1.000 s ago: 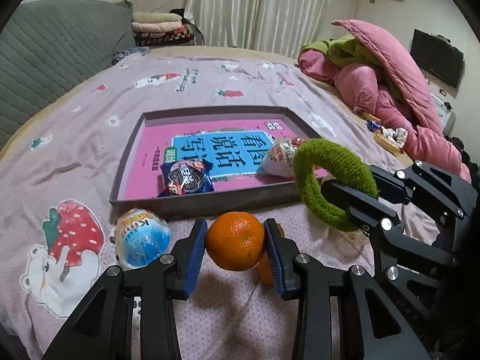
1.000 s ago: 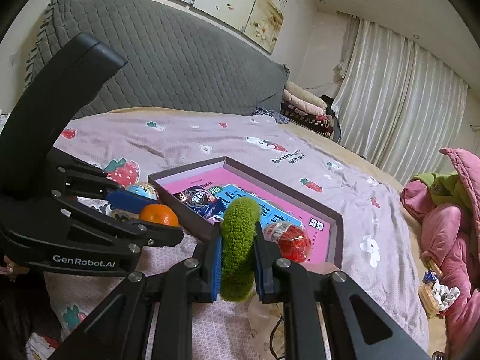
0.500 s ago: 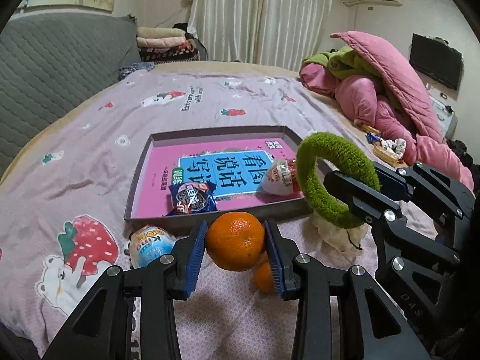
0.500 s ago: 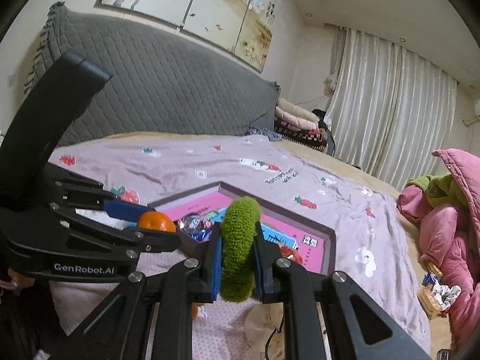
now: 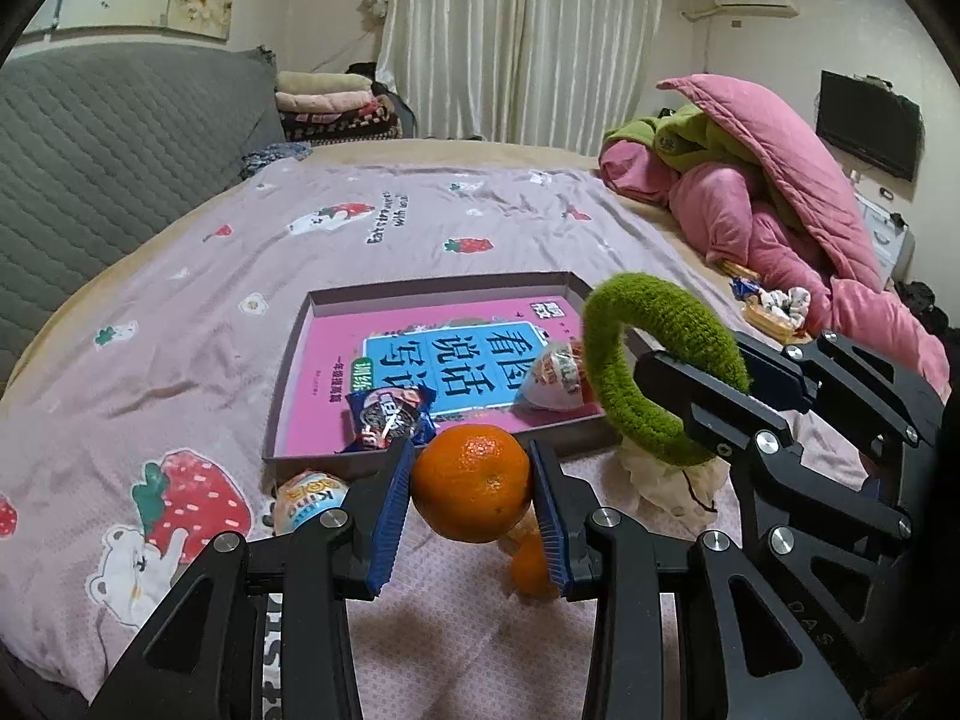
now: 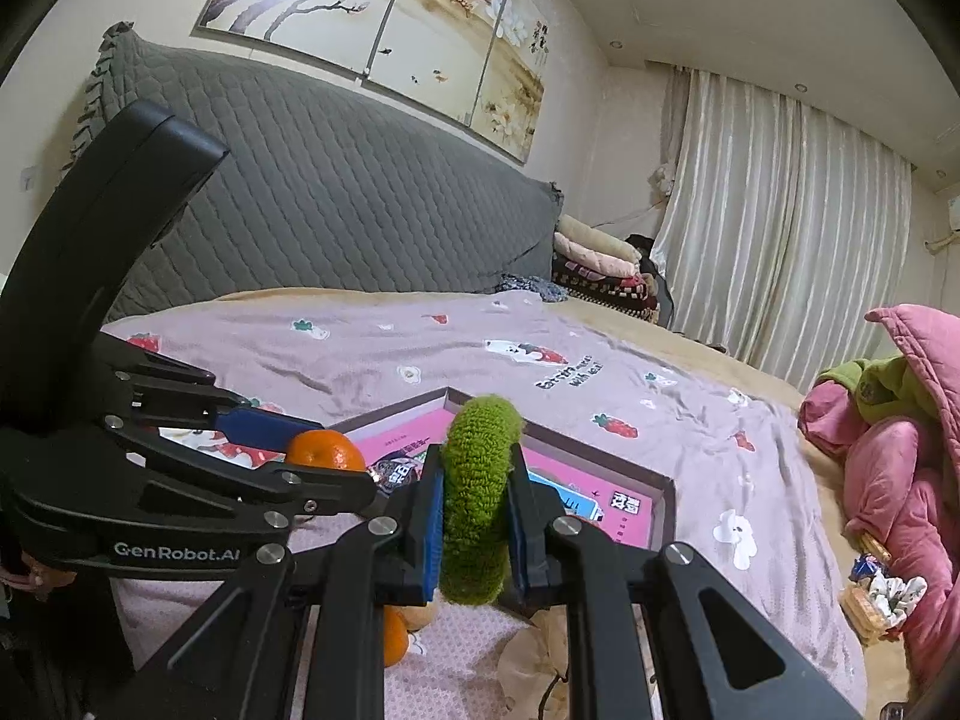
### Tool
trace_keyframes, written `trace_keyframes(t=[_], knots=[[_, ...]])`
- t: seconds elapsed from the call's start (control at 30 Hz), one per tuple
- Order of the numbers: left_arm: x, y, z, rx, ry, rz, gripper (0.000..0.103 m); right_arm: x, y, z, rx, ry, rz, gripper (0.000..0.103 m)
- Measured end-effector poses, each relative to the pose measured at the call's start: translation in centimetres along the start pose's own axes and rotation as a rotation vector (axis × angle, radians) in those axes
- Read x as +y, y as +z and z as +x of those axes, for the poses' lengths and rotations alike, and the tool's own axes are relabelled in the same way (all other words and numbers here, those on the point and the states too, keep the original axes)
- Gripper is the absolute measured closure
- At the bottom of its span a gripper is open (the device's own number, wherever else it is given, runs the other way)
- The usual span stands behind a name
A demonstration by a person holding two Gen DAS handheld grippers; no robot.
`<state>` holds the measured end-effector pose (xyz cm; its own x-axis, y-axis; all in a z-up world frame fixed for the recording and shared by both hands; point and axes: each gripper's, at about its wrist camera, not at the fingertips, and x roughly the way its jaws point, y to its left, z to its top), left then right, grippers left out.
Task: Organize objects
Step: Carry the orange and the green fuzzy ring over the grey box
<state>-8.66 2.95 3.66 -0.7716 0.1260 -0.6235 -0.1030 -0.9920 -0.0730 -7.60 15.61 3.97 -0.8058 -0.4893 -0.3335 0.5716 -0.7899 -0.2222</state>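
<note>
Above bedspread, left gripper clamps orange; right gripper alongside clamps green ring, both level.

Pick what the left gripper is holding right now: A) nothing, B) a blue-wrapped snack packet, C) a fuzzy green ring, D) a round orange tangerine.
D: the left gripper has its blue pads pressed against both sides of the round orange tangerine, which hangs clear of the bedsheet.

Bed; tray, egg
</note>
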Motion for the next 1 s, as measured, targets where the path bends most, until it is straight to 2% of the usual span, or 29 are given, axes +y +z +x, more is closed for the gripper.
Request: trace_keyframes(t=[0.3,0.7,1.0], knots=[[1.4,0.4,0.2,-0.006,0.012,-0.023,0.063,0.1,0.3,0.0,-0.027,-0.013,0.000,0.085],[3.8,1.0,0.3,-0.025,0.026,-0.057,0.063,-1.0,0.7,-0.1,-0.062,-0.047,0.060,0.085],[4.9,1.3,1.3,-0.023,0.022,-0.071,0.063,-1.1,0.6,0.6,-0.049,-0.056,0.063,0.085]])
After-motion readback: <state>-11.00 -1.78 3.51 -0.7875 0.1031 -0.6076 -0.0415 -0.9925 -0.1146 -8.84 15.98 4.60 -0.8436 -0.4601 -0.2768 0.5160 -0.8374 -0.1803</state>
